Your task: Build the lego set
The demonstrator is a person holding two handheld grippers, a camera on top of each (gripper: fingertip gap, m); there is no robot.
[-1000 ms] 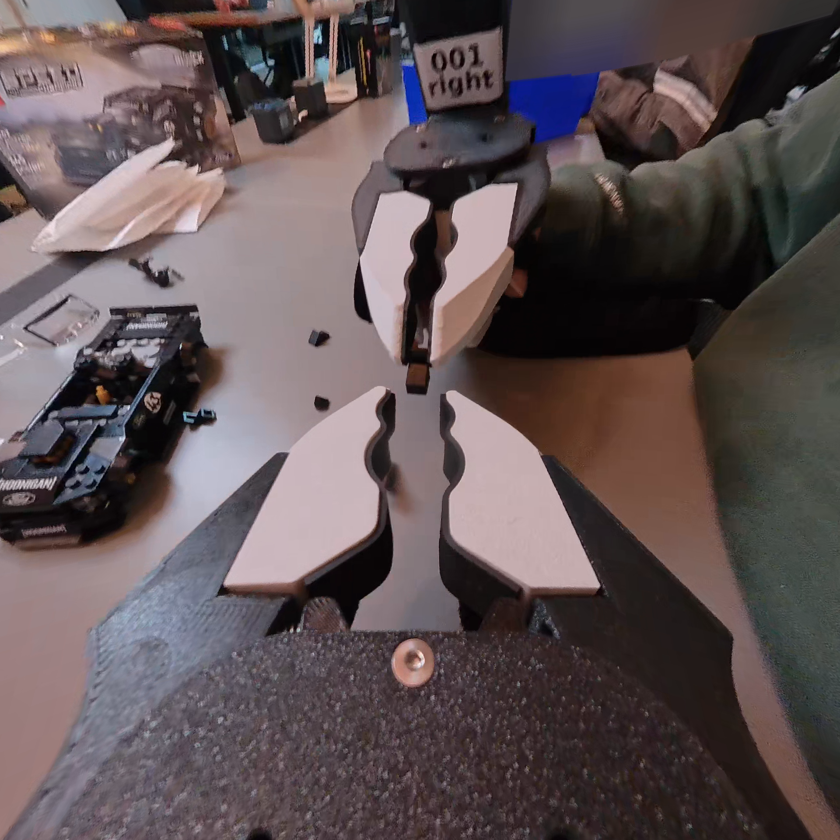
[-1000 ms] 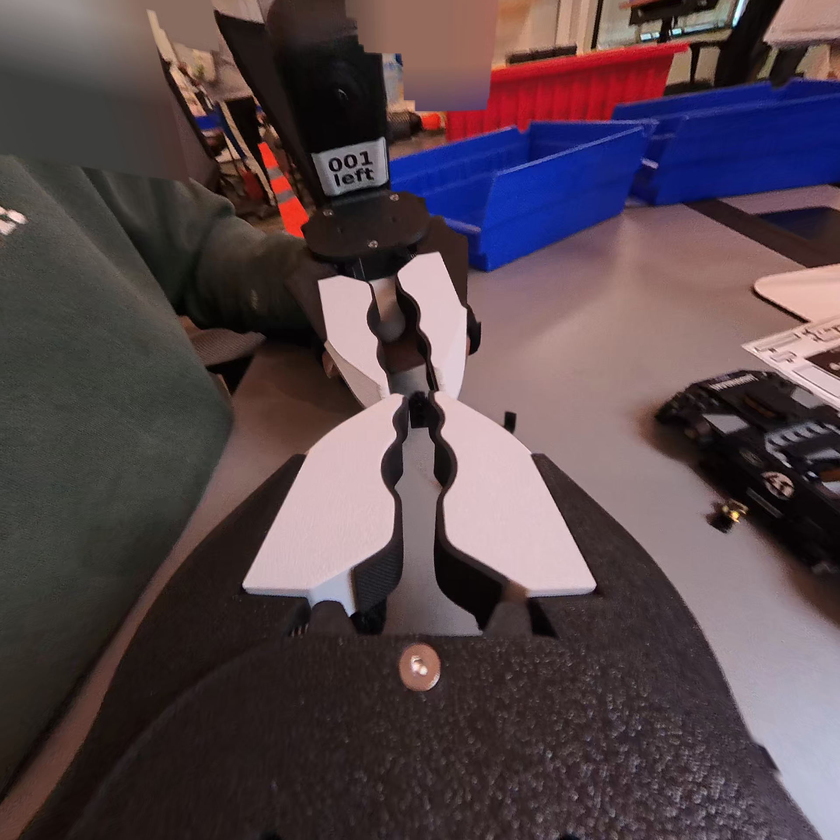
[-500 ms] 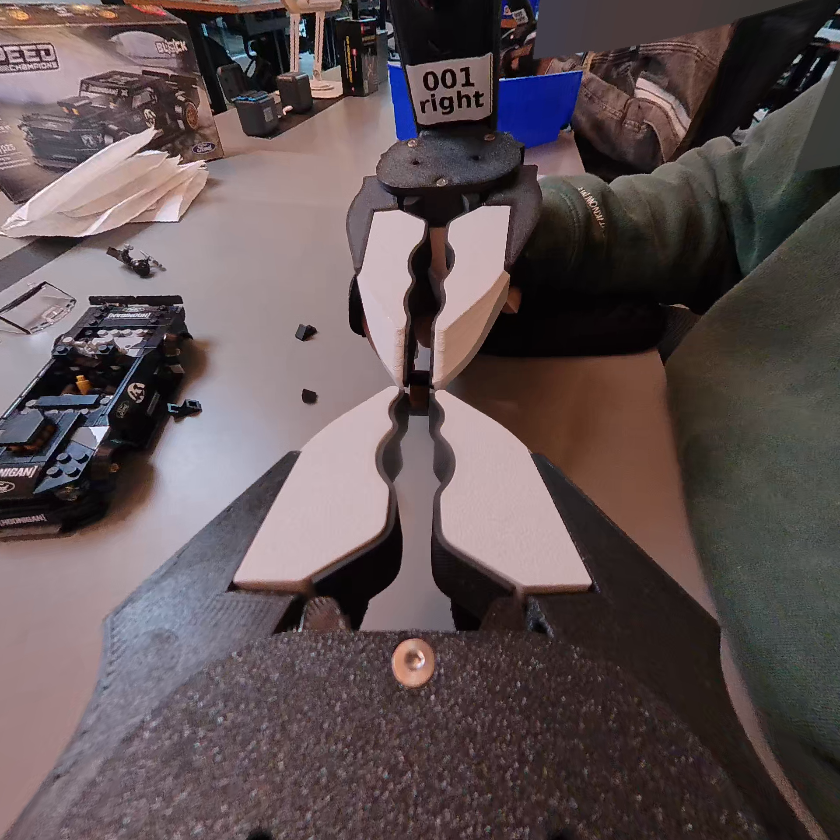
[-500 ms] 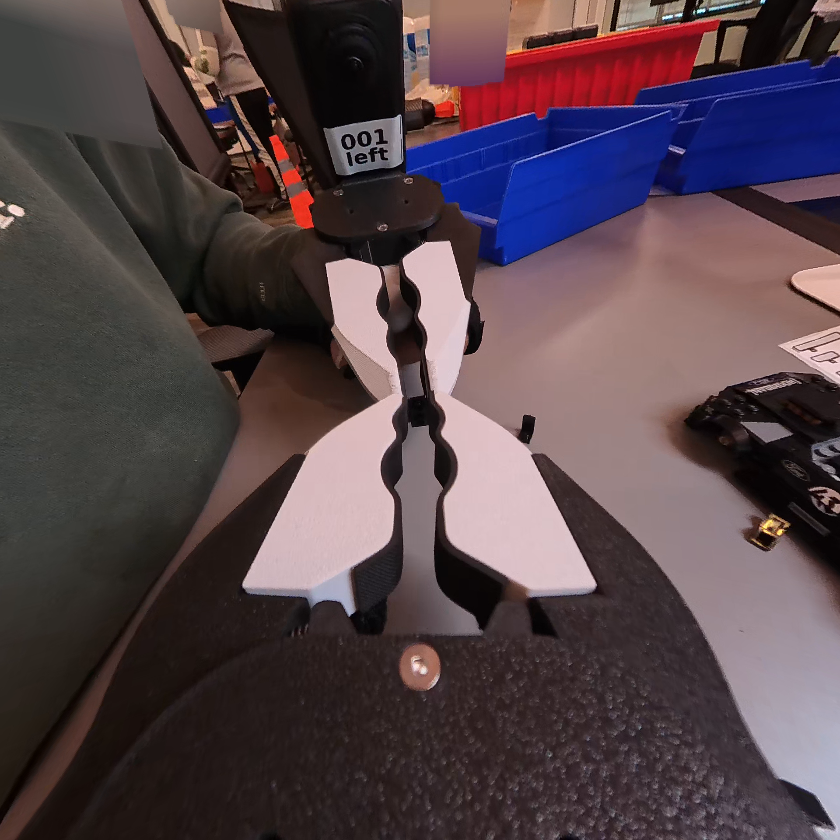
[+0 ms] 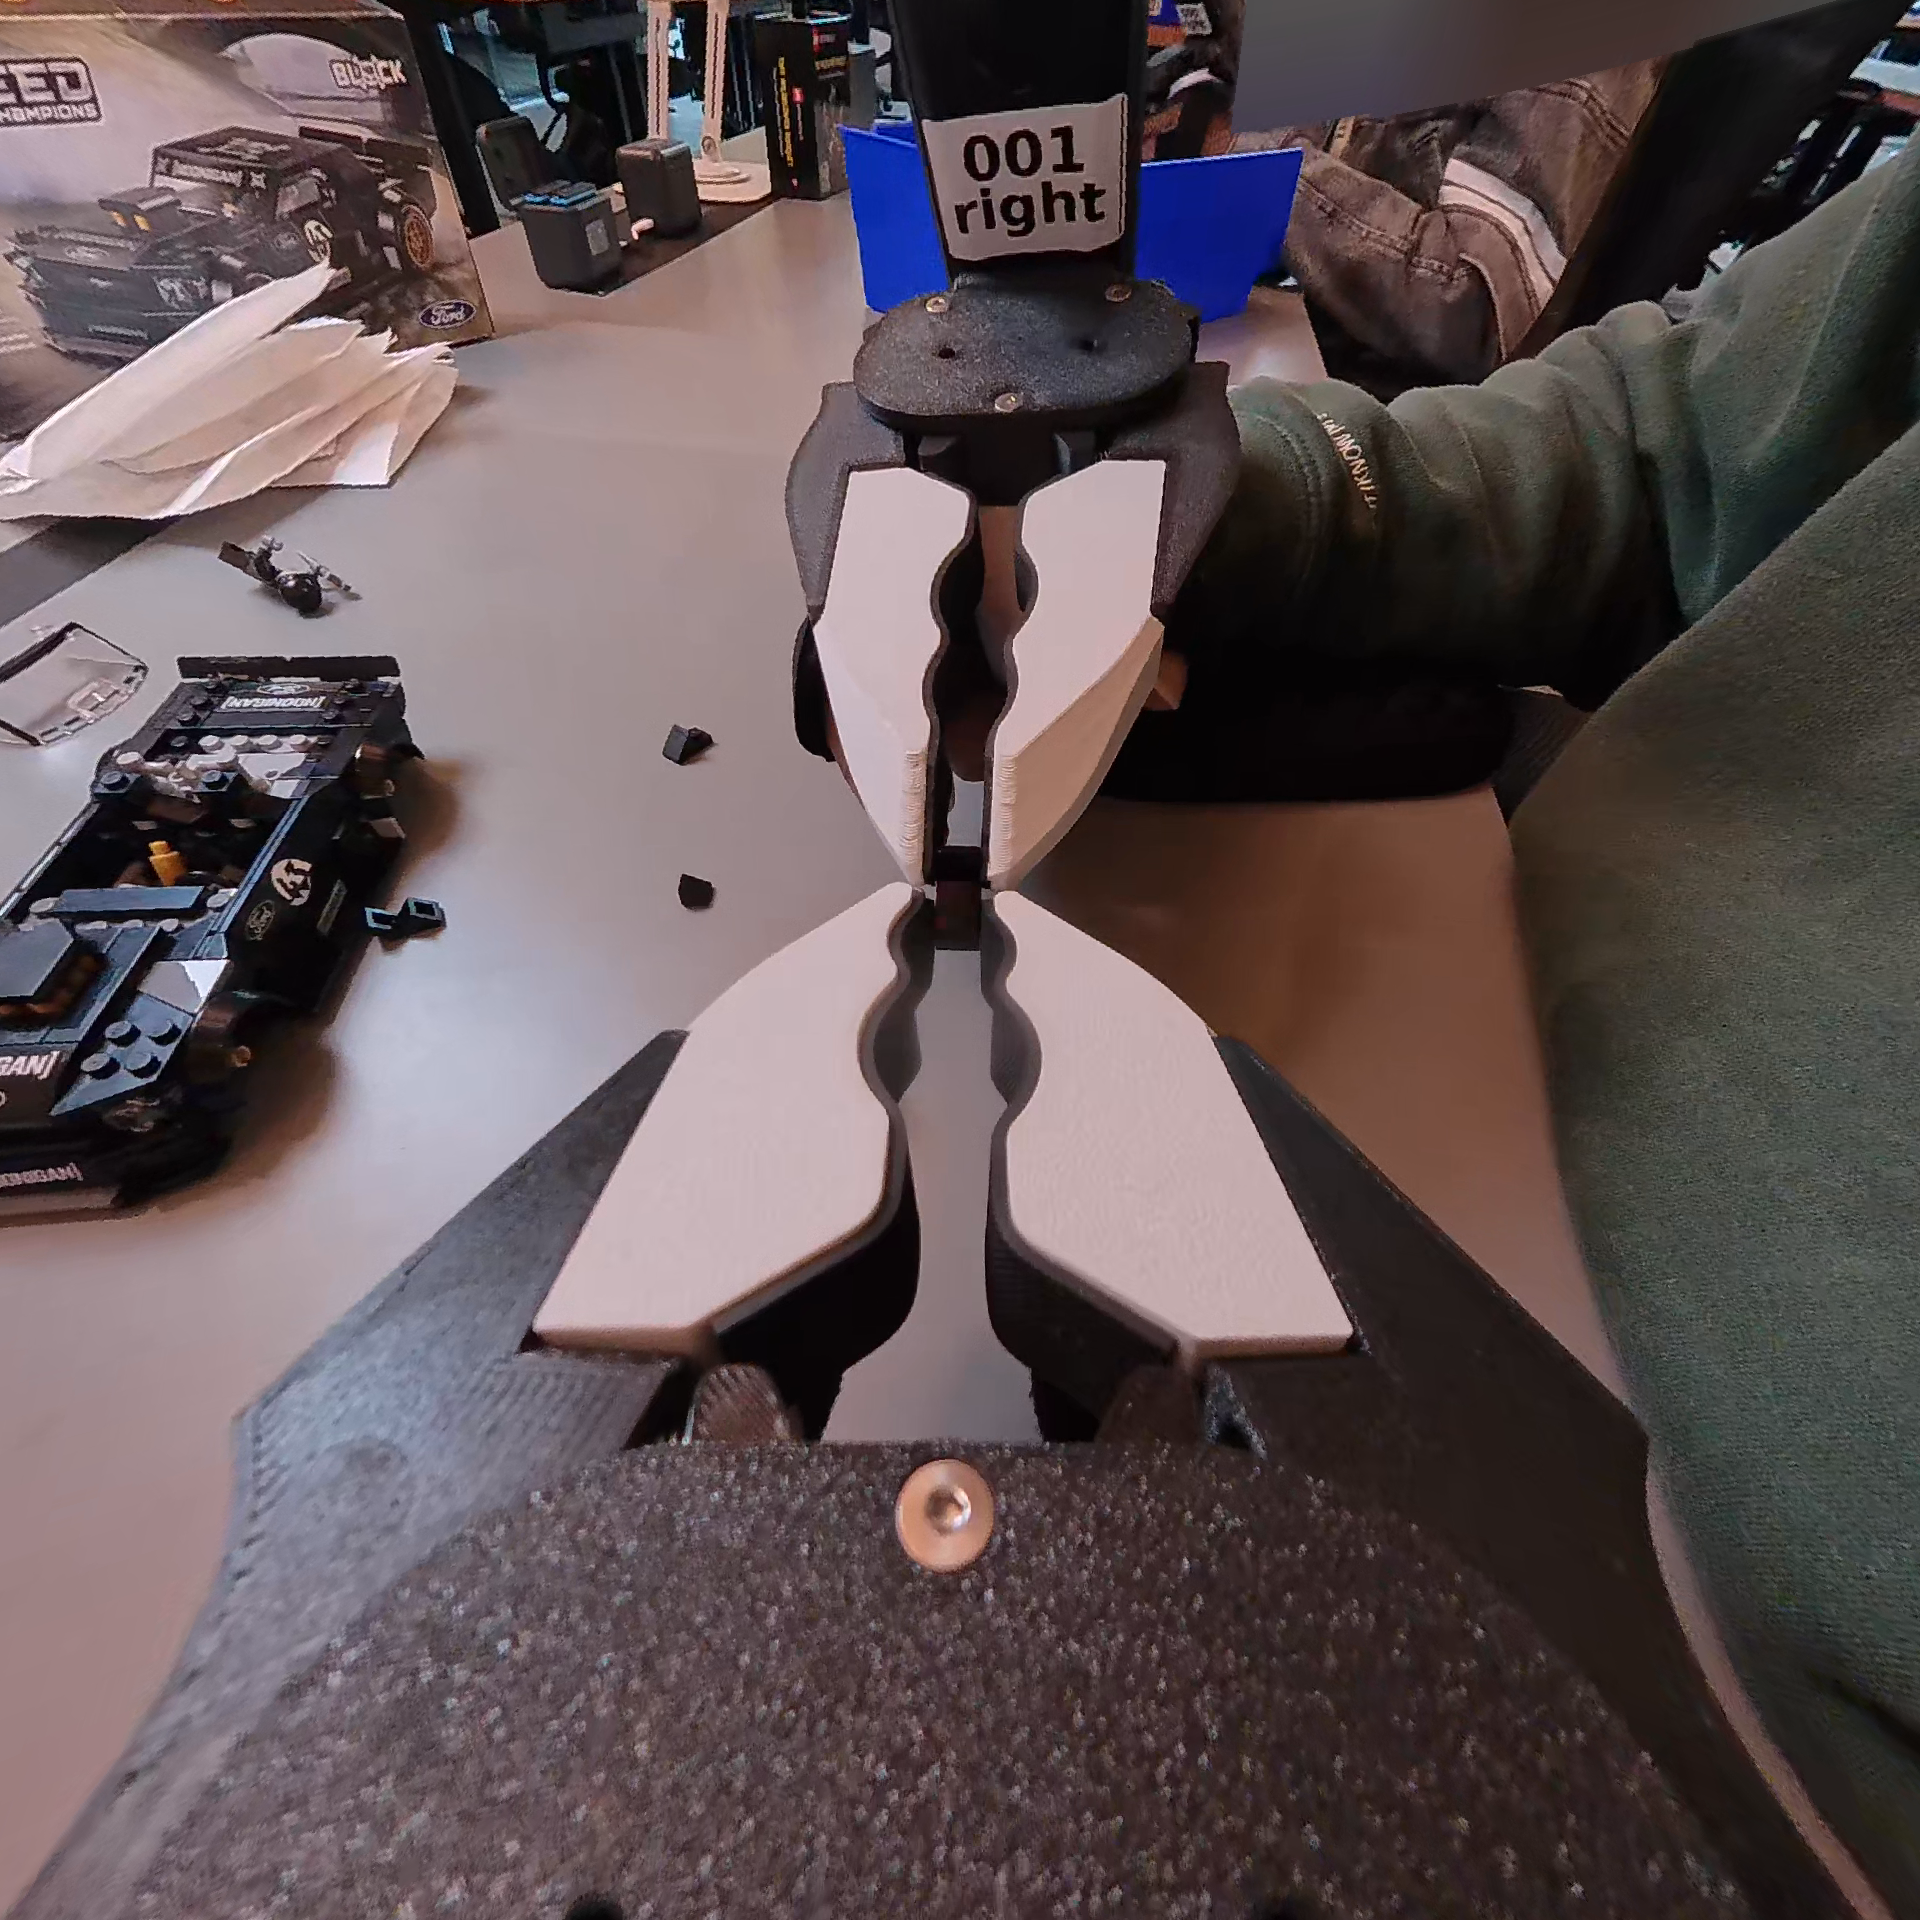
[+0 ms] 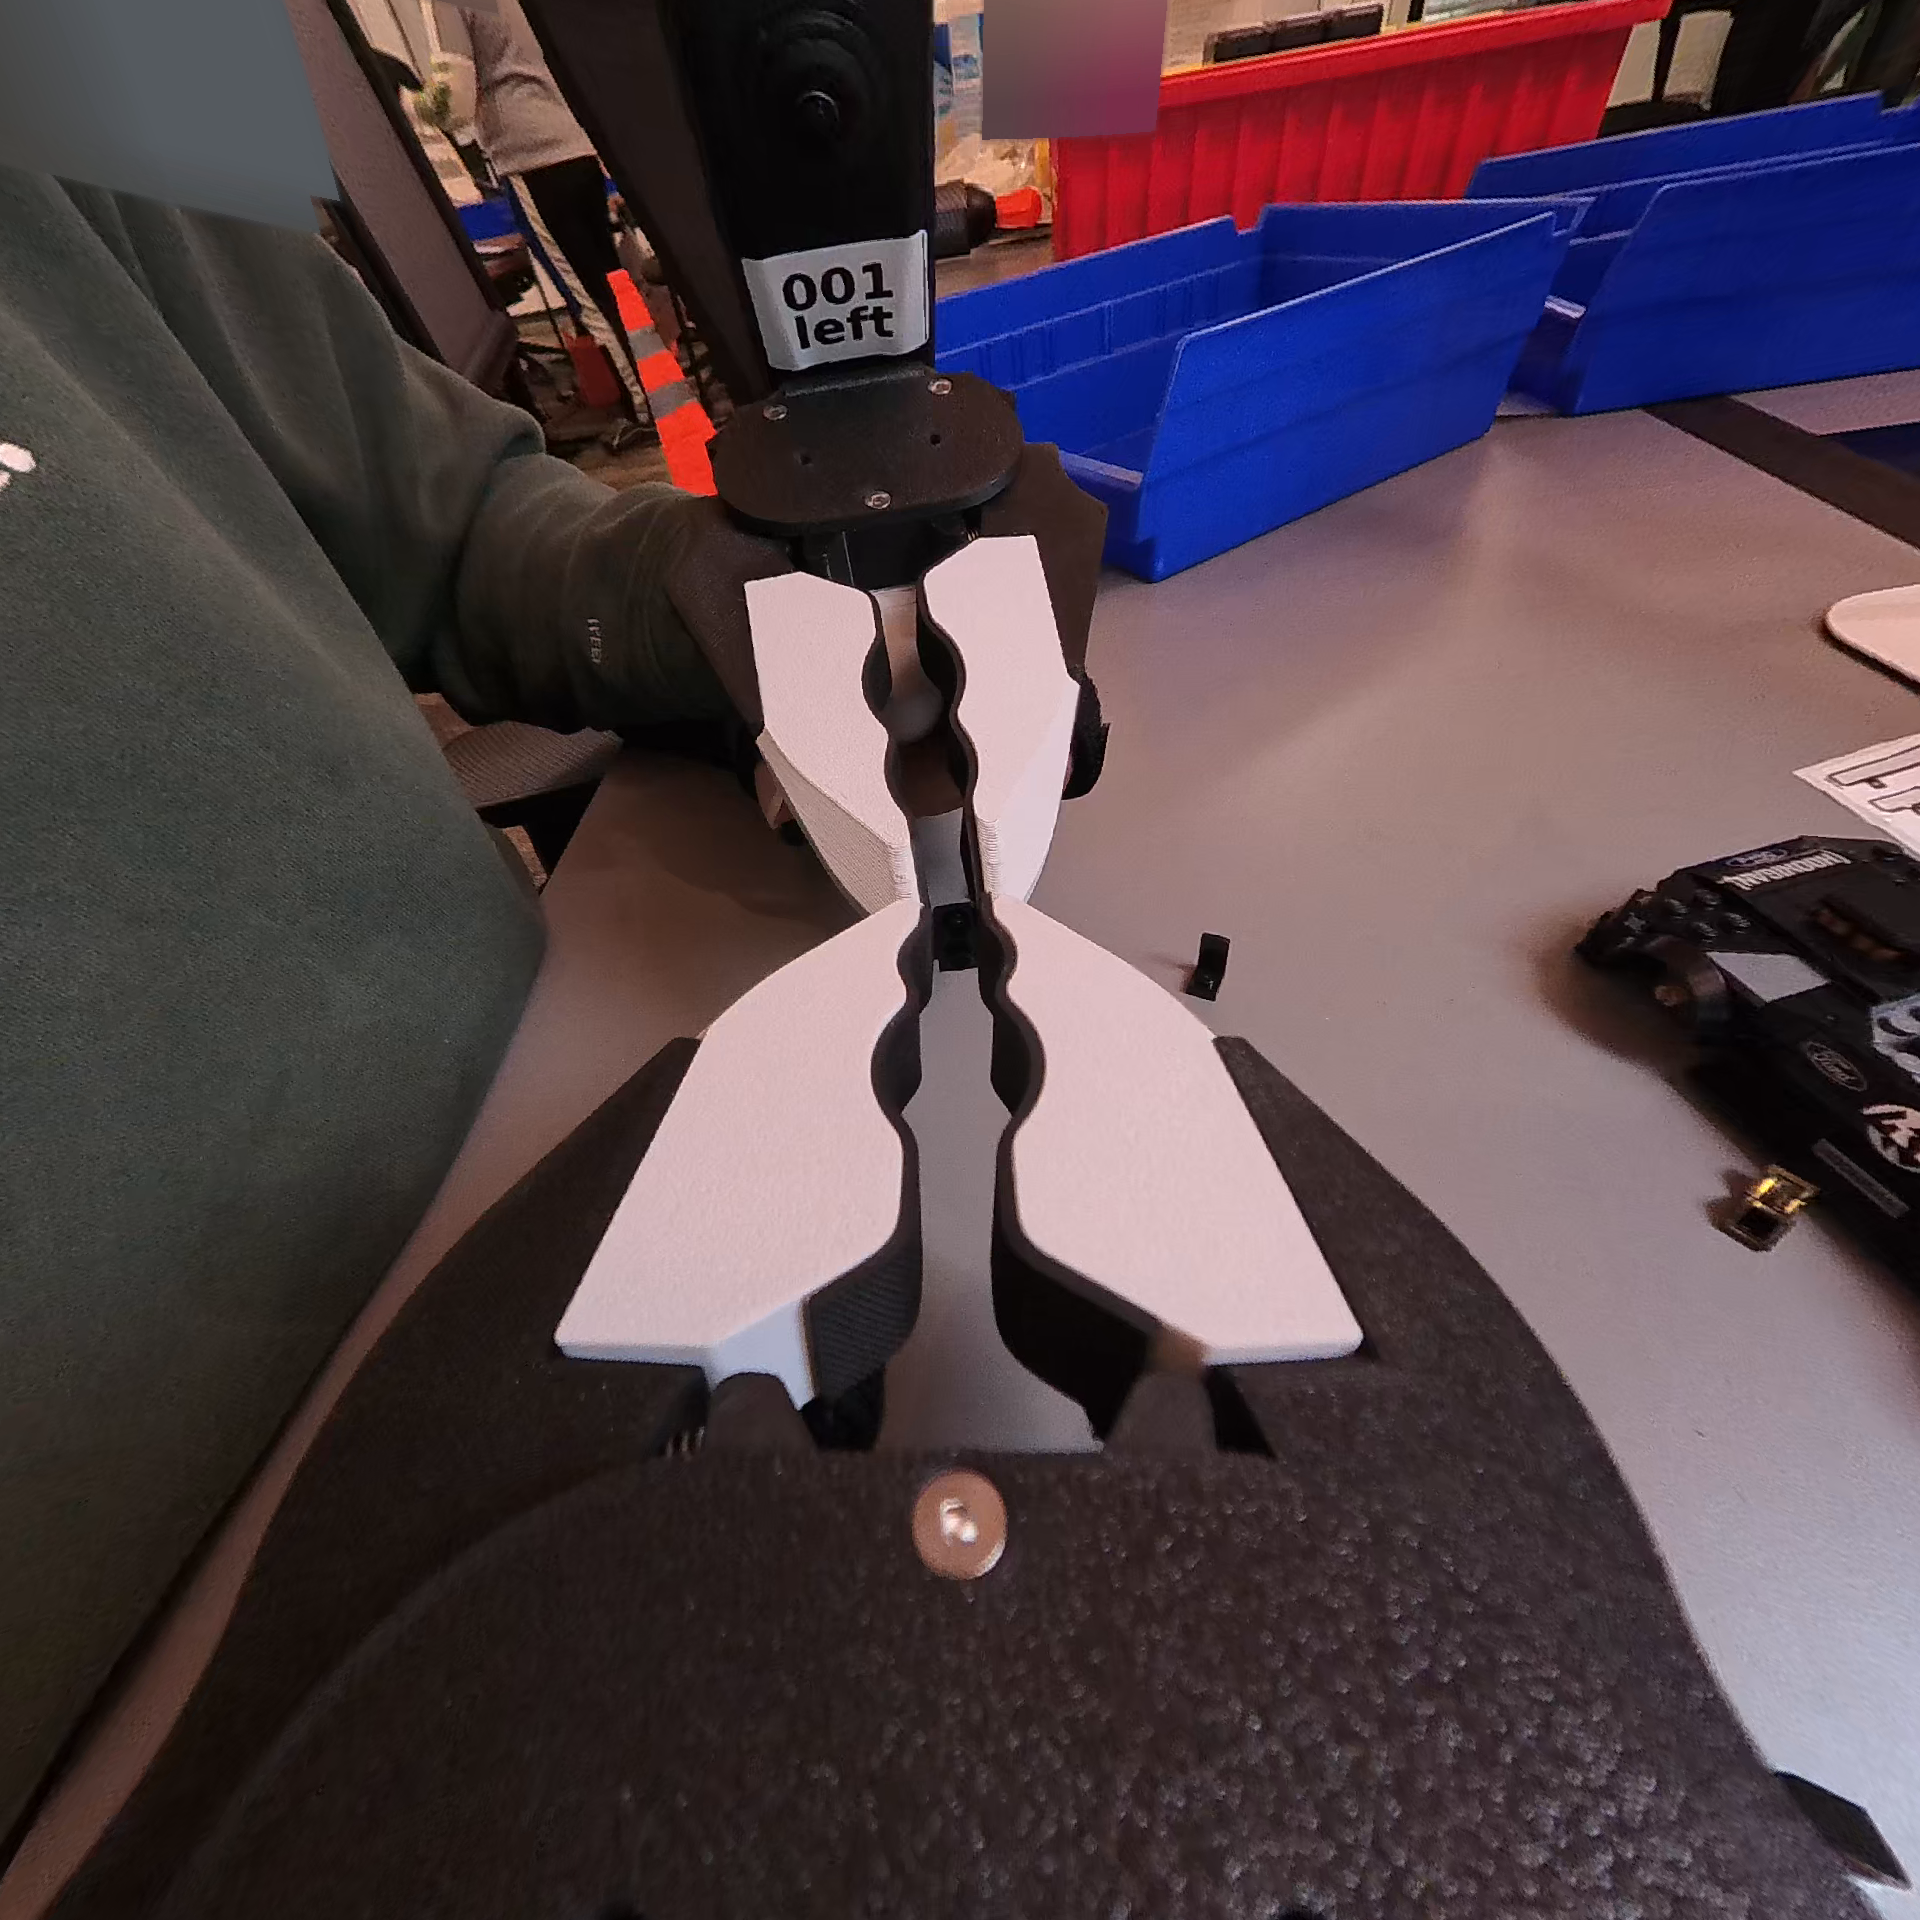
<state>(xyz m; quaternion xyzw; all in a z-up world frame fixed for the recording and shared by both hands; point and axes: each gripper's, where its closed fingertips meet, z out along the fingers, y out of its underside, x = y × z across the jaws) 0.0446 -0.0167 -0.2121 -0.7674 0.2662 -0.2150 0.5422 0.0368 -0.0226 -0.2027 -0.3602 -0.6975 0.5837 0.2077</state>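
Table [image 5: 582,540]: black car [image 5: 177,894] at left, loose bits beside it. Left gripper [image 5: 954,914] and right gripper [image 5: 954,868] meet tip to tip above the table, both pinching one small black brick [image 5: 956,891] between them.

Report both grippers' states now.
Left gripper: shut on small black brick.
Right gripper: shut on the same small black brick.

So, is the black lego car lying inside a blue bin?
No, the black lego car rests on the grey table, apart from the blue bin.
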